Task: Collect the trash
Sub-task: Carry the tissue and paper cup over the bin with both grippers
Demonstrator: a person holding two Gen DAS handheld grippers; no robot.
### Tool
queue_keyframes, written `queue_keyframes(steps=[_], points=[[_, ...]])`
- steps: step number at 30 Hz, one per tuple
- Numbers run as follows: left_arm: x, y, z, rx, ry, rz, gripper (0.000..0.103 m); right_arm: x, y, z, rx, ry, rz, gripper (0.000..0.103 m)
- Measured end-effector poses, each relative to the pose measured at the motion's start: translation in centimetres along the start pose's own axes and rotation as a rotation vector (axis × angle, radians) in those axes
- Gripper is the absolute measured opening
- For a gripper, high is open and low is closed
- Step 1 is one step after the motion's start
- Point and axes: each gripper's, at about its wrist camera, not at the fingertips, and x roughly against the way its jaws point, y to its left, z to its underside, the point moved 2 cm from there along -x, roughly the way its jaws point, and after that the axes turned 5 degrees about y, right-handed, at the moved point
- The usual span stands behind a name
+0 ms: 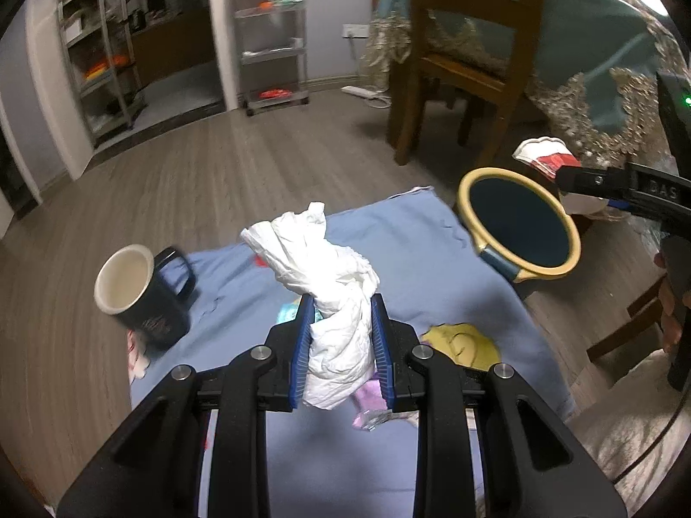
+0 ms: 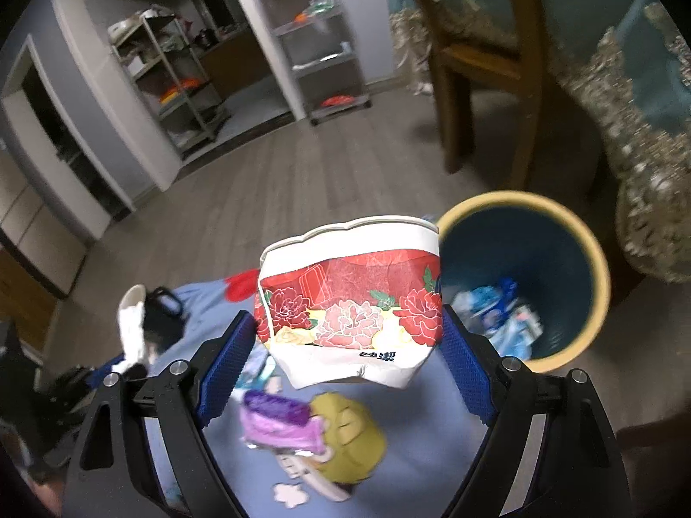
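My left gripper (image 1: 341, 308) is shut on a crumpled white tissue (image 1: 328, 285) and holds it above the blue cloth (image 1: 432, 259). My right gripper (image 2: 347, 336) is shut on a flattened paper cup with red flowers (image 2: 350, 302), held above the cloth beside the bin. The blue trash bin with a yellow rim (image 2: 561, 224) stands to the right with wrappers inside; it also shows in the left wrist view (image 1: 470, 198), with the right gripper (image 1: 574, 179) and the paper cup (image 1: 544, 155) just beyond its rim. A purple wrapper (image 2: 276, 421) lies on the cloth.
A dark mug (image 1: 138, 293) stands at the cloth's left edge. A yellow cartoon print (image 2: 350, 436) is on the cloth. A wooden chair (image 1: 466, 64) and a table with a fringed teal cloth (image 1: 604, 99) are behind the bin. Shelves (image 1: 272, 30) line the far wall.
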Motion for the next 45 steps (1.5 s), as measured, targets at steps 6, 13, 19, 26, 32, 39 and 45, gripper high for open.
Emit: queue_keyframes(steps=[6, 13, 19, 26, 32, 39, 45], points=[[-1.8, -4.5, -1.9, -0.094, 0.004, 0.035, 0.025, -0.5, -3.6, -0.5, -0.048, 0.008, 0.043, 0.085], [-4.5, -8.9, -3.4, -0.160, 0.033, 0.089, 0.025, -2.1, -6.8, -0.9, -0.093, 0.054, 0.069, 0.085], [-6.8, -11.8, -4.5, -0.189, 0.056, 0.134, 0.025, -4.0, -9.7, -1.3, -0.154, 0.105, 0.097, 0.085], [-8.9, -14.4, -5.0, -0.233, 0.071, 0.164, 0.025, -5.4, -12.1, -1.1, -0.224, 0.132, 0.141, 0.085], [-10.4, -15.7, -4.8, -0.273, 0.087, 0.176, 0.025, -5.7, -14.2, -1.3, -0.283, 0.121, 0.175, 0.085], [-11.8, -17.0, -5.9, -0.299, 0.082, 0.188, 0.025, -6.0, -16.4, -1.1, -0.360, 0.121, 0.175, 0.085], [-13.6, -18.6, -7.9, -0.343, 0.078, 0.200, 0.025, -5.9, -18.2, -0.8, -0.415, 0.116, 0.176, 0.085]])
